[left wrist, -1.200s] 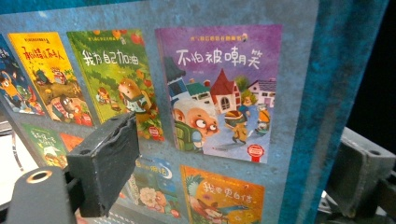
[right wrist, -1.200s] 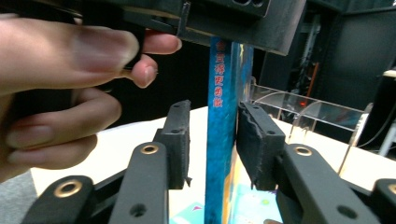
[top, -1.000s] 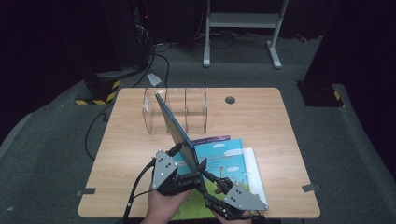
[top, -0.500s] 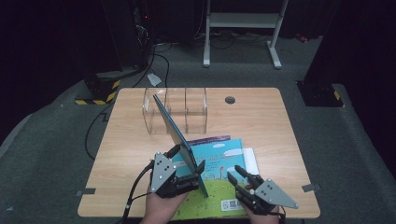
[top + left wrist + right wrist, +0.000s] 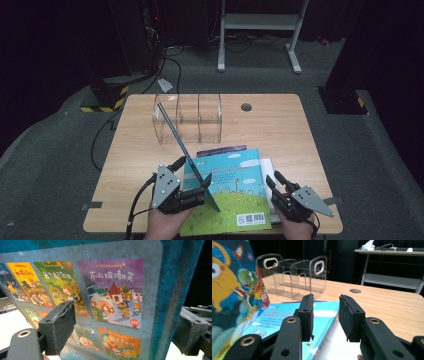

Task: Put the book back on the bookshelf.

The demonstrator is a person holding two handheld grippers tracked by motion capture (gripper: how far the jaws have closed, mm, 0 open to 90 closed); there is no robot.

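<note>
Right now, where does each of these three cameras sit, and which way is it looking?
High view: above the table's near side, facing forward and down; both hands, left hand-held gripper and right hand-held gripper.
Left gripper view: along its jaws at the upright book they clamp.
Right gripper view: across the flat books to the clear rack.
Shared: the upright book, the rack.

A light wooden table (image 5: 280, 125) stands on grey carpet (image 5: 50, 165), with a white metal stand (image 5: 260, 22) behind in the dark.
</note>
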